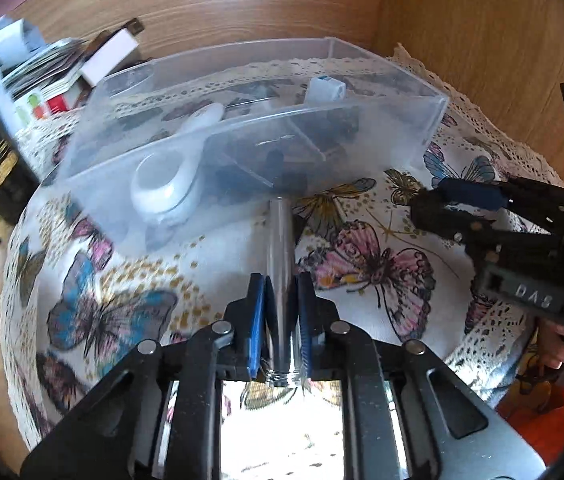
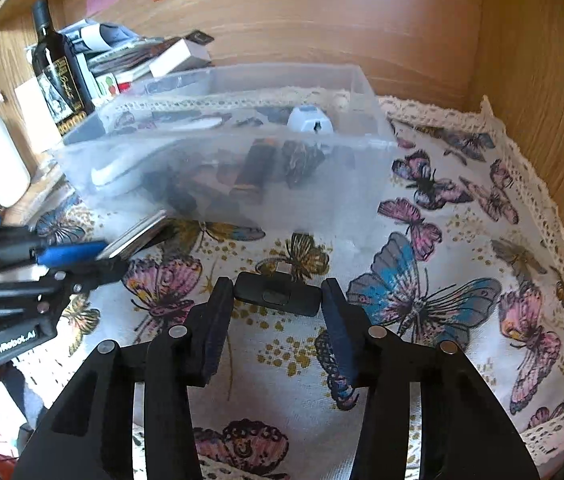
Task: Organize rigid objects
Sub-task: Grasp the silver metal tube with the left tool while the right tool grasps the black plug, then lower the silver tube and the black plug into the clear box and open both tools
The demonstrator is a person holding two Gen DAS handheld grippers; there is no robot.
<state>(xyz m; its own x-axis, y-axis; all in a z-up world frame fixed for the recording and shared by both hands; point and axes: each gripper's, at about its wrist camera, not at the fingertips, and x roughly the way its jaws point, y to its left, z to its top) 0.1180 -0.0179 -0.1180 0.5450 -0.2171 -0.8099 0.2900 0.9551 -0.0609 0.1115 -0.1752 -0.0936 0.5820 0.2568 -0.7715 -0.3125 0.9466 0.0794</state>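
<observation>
Left tongs (image 1: 280,292) clamped, right tongs (image 2: 276,304) agape

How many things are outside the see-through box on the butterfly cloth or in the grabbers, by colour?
Silver: 1, the metal tube held in the left gripper, its jaws shut on it.
Black: 1, the small black gadget lying on the butterfly cloth between the open jaws of the right gripper.
Total: 2, both outside the clear box.

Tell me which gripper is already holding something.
The left gripper, shut on the silver metal cylinder; the right gripper is open around the black rectangular device.
</observation>
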